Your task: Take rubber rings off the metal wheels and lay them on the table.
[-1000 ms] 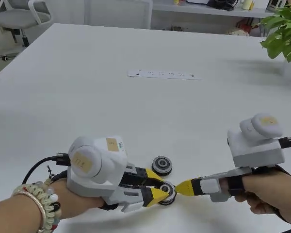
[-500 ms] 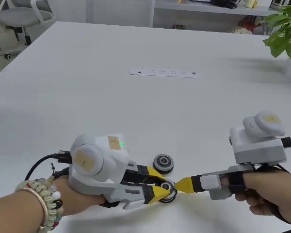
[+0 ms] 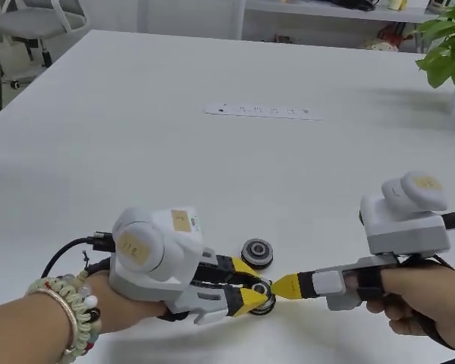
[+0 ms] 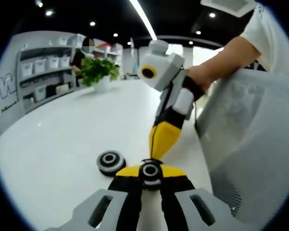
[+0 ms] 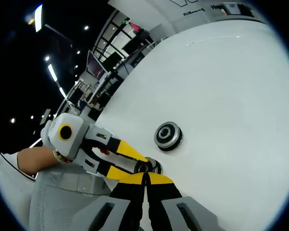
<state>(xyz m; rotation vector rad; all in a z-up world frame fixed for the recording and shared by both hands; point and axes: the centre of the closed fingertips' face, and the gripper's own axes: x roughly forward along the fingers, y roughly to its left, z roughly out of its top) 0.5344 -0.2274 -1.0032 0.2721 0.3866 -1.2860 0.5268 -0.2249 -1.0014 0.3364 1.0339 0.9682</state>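
We start at the left, where a wrist with bead bracelets point(image 3: 67, 324) sits well to the left of the metal wheel point(image 3: 264, 293). All other places are given from that wheel. The left gripper point(image 3: 253, 293) reaches in from the wheel's left, and its yellow-tipped jaws are clamped on either side of it. In the left gripper view the same metal wheel point(image 4: 151, 172) sits squarely between the two tips, low on the white table point(image 3: 136, 136).

Just beyond the metal wheel, on its far side and not touching it, a second wheel point(image 3: 256, 252) lies flat on the table. In the right gripper view a dark rubber ring point(image 5: 158, 136) runs round the rim of this second wheel point(image 5: 168, 134). In the left gripper view the second wheel point(image 4: 111, 162) lies to the left of the clamped one.

From the metal wheel's right comes the right gripper point(image 3: 277, 287), with its jaws drawn together to a narrow yellow point. That point touches the wheel's right edge. We cannot tell whether it has any of the rubber pinched between the tips. In the right gripper view the closed tips point(image 5: 144, 177) meet the metal wheel point(image 5: 150, 167) head-on, opposite the left gripper point(image 5: 140, 166). The right hand point(image 3: 413, 299) holds that tool, well to the right of the wheel.

Far beyond the wheel a white power strip point(image 3: 263, 112) lies on the table. Farther back and to the right is a green plant point(image 3: 447, 45).
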